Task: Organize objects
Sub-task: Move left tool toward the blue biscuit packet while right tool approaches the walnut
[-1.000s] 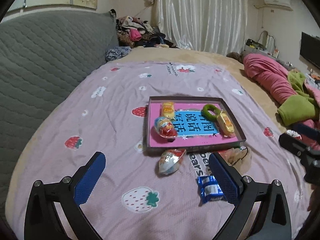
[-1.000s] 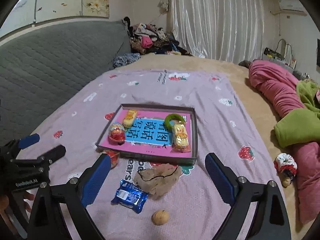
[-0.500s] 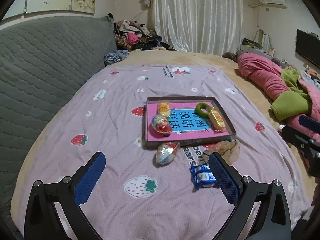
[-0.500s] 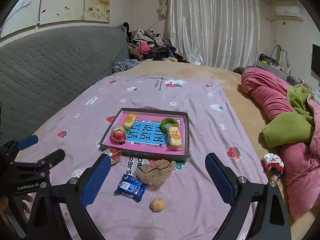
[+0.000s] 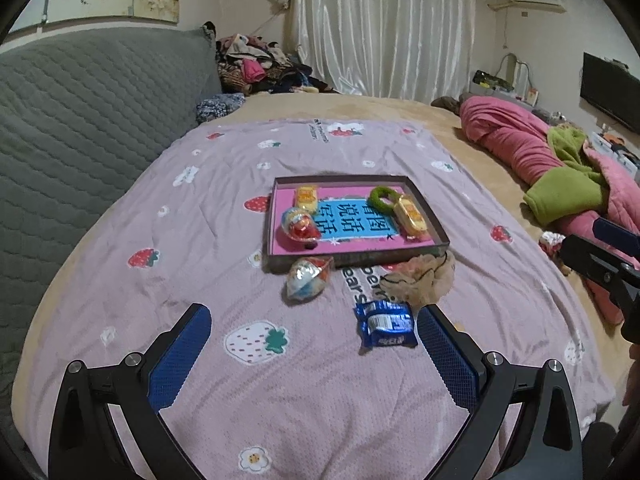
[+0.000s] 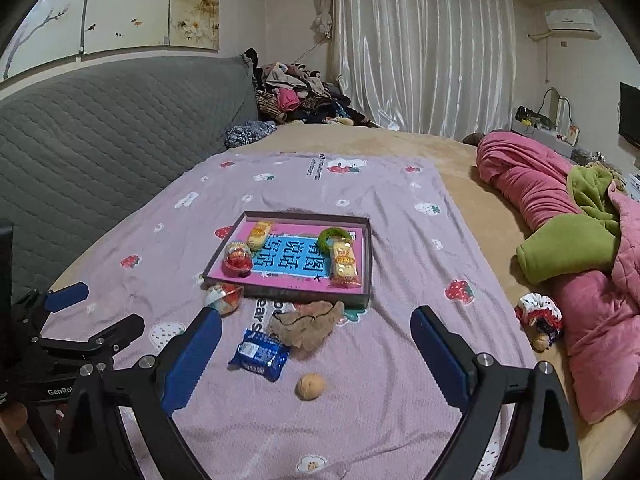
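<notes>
Both claws, the left claw [image 5: 312, 348] and the right claw [image 6: 316, 350], are seen spread wide and empty above the bed [image 6: 400, 420]. A blue packet [image 6: 259, 354], a walnut [image 6: 310, 386] and a foil egg [image 5: 308, 278] lie just ahead, short of the tray [image 6: 366, 264]. A pickup appears to be pending; lowering and closing would be needed next.

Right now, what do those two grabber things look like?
Each hand-held gripper is a black frame shaped like a wide V, with silver screws and two flat blue ridged pads at the tips. The left hand-held gripper and the right hand-held gripper look the same. White letters reading "GenRo" show on the left one's side in the right camera's view.
</notes>
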The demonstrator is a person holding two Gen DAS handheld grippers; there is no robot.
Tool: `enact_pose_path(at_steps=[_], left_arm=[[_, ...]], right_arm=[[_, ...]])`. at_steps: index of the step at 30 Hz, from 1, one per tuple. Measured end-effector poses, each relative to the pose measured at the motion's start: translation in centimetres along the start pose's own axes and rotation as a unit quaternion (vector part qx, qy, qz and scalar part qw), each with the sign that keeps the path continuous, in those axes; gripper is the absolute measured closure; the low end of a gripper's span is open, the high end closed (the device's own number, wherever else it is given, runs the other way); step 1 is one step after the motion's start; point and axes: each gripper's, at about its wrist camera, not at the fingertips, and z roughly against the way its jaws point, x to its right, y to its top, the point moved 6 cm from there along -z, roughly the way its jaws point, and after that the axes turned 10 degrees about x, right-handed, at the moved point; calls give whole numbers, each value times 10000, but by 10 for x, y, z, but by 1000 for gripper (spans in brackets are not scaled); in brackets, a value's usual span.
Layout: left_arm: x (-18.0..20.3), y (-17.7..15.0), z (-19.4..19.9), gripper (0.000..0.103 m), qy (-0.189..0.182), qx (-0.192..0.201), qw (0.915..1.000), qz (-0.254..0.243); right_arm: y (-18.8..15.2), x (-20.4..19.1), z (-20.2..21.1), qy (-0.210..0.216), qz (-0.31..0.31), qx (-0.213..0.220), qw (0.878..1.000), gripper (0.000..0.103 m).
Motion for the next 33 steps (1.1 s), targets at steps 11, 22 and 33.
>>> enact_pose_path(at_steps=[11,22,33], left_arm=[[13,-13,-3,0,-21,-58,9999,-147],[21,-23,-6,0,35,-62,9996,-290],[24,-35,-16,0,53,-261,9989,-378]], right_arm=[[-18,-3,2,62,-32,-59,10000,7],[-32,0,0,-156,194,-173,9995,7],[-43,0,-4,-125,222,-289,9993,7]])
